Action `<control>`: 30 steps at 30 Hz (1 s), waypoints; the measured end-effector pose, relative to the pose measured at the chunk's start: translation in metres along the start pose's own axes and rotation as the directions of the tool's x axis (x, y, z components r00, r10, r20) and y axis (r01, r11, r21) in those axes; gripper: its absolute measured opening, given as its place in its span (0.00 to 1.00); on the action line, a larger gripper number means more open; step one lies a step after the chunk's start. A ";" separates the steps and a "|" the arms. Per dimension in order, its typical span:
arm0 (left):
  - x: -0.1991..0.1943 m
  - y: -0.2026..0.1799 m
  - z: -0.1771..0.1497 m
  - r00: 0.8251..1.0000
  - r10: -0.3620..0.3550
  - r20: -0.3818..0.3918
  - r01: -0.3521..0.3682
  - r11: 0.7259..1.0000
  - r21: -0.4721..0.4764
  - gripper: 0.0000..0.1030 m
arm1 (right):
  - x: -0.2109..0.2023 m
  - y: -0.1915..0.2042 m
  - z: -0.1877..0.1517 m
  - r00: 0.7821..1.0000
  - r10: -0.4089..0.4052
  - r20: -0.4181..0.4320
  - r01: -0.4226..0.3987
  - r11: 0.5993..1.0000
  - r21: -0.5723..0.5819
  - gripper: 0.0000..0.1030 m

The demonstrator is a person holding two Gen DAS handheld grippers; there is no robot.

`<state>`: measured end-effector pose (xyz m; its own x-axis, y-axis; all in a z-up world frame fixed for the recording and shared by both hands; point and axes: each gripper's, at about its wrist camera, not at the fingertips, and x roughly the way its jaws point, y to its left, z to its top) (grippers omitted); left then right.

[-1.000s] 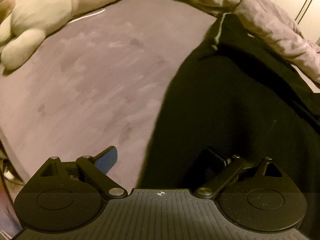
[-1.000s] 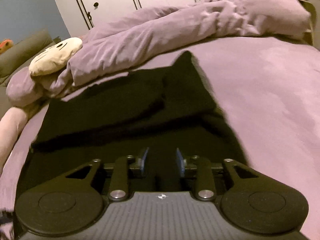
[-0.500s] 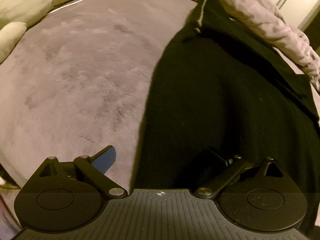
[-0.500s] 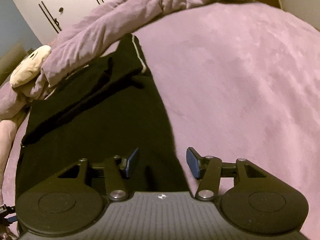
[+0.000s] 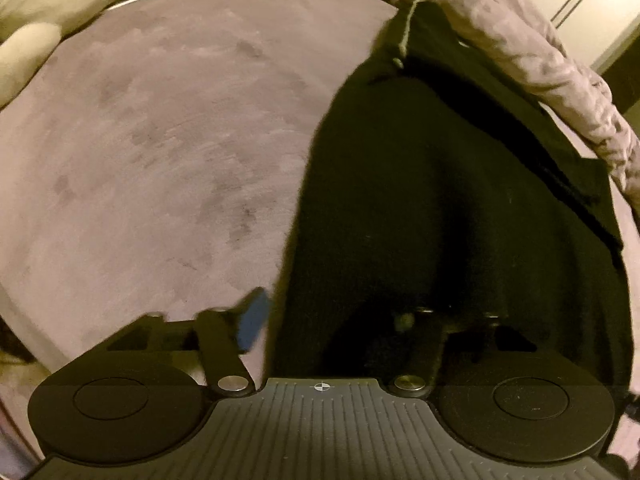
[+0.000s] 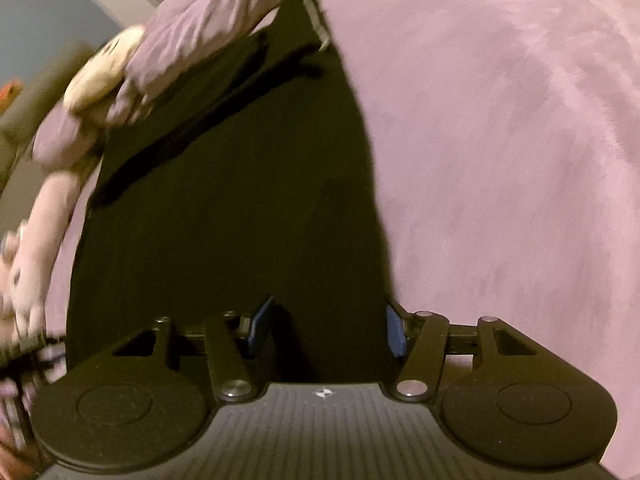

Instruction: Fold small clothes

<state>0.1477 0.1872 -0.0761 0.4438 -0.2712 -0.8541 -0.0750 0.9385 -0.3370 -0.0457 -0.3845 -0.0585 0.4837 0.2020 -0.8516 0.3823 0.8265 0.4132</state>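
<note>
Black garment [image 5: 440, 200] flat on bed [image 5: 160, 160] | left gripper [image 5: 332, 320] straddles its edge | right gripper [image 6: 326, 326] wide apart

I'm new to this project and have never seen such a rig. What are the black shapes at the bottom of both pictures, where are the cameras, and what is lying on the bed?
There is no robot here: a person holds a two-finger gripper in each hand, and a fisheye camera on each one looks forward along its fingers. The black discs and bars at the bottom are the gripper's own body.

In the left wrist view, the left gripper straddles the near edge of a black garment. Its jaws stand apart, with the right finger hard to see against the dark cloth.

In the right wrist view, the right gripper is open over the same black garment, its blue pads apart.

The garment lies on a purple bed cover, with a rumpled duvet and a plush toy behind. Nothing is gripped.
</note>
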 end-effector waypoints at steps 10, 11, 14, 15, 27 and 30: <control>-0.005 0.018 -0.007 0.996 -0.082 -0.044 0.078 0.993 -0.086 0.38 | -0.010 -0.003 -0.018 0.997 0.052 -0.053 -0.050 0.998 0.028 0.36; -0.005 0.018 -0.008 0.995 -0.093 -0.045 0.088 0.992 -0.091 0.42 | -0.008 -0.003 -0.019 0.997 0.052 -0.059 -0.050 0.998 0.027 0.36; -0.004 0.013 -0.012 0.990 -0.131 -0.059 0.126 0.988 -0.094 0.55 | -0.004 0.000 -0.018 0.997 0.044 -0.070 -0.043 0.999 0.017 0.37; -0.004 0.012 -0.012 0.988 -0.140 -0.064 0.134 0.987 -0.088 0.57 | -0.005 -0.001 -0.018 0.996 0.041 -0.073 -0.041 0.999 0.014 0.37; 0.002 0.011 -0.021 0.987 -0.121 -0.106 0.116 0.992 -0.051 0.16 | -0.002 0.001 -0.022 0.992 0.050 -0.114 -0.055 0.998 -0.044 0.15; -0.002 0.014 -0.018 0.985 -0.137 -0.106 0.129 0.988 -0.080 0.13 | -0.008 0.004 -0.020 0.994 0.060 -0.096 -0.065 0.997 -0.050 0.10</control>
<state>0.1297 0.1969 -0.0860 0.3529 -0.4187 -0.8368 -0.0878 0.8755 -0.4751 -0.0641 -0.3727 -0.0566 0.4278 0.3006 -0.8524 0.3105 0.8368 0.4510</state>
